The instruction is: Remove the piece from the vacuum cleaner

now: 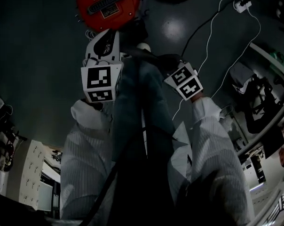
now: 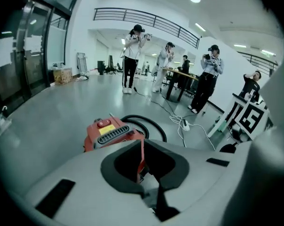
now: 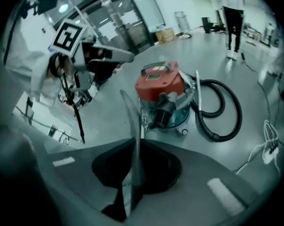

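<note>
In the left gripper view, my left tongs are pressing nearly together on a thin red strip standing edge-on in their hollow. I am judging it pinched, not merely framed. The round red-lidded canister vacuum cleaner is sitting on the grey floor at 11 o'clock beyond them, apart from the strip. Its black looped hose is lying at 12 and a white power strip at 1.

In the right gripper view, my right tongs are pinching a thin translucent grey sheet that is rising toward 12. I cannot tell whether it and the red strip are one piece. I am taking it for the part to come off, gripped by its edge so it is staying clear of the cleaner. The cleaner is standing at 1 o'clock, with the hose curling at 3.

In the head view, the cleaner is lying at 12 o'clock with both tongs raised below it, left at 11 and right at 1. Open floor at 9 is leaving me room for drawing back.
</note>
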Demonstrator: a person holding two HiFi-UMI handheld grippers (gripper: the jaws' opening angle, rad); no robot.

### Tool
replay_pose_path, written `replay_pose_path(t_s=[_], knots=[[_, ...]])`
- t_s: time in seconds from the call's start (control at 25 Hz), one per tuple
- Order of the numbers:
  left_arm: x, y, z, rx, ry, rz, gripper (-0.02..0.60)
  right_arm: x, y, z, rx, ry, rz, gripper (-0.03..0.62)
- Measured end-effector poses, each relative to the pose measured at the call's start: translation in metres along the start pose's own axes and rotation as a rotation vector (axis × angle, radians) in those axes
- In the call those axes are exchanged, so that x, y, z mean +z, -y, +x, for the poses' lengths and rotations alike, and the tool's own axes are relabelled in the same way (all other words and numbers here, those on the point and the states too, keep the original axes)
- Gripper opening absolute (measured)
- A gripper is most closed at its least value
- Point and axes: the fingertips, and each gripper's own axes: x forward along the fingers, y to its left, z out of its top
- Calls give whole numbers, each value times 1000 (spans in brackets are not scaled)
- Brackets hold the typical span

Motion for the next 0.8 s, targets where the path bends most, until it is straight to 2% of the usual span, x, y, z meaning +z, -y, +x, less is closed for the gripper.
replay_pose_path(t_s=[0.04, 0.12, 0.2, 0.36, 0.48, 0.68, 0.8], knots=[[11, 4, -17, 13, 13, 1, 11, 11, -6, -18, -11, 53, 54, 28], [33, 17, -54, 21, 32, 14, 5, 35, -20, -57, -31, 155, 133, 28], [59, 32, -87, 21, 55, 24, 5, 60, -33, -96, -57, 241, 167, 28], [113, 51, -154, 28, 91, -8, 5, 109, -74, -174, -74, 341, 148, 28], [161, 55, -194, 47, 162, -30, 4, 152, -92, -233, -107, 439, 96, 28], [226, 76, -258, 78, 272, 43, 3, 203, -125, -327, -128, 655, 114, 28], [254, 83, -284, 88, 316, 34, 3, 227, -140, -364, -150, 767, 112, 28]])
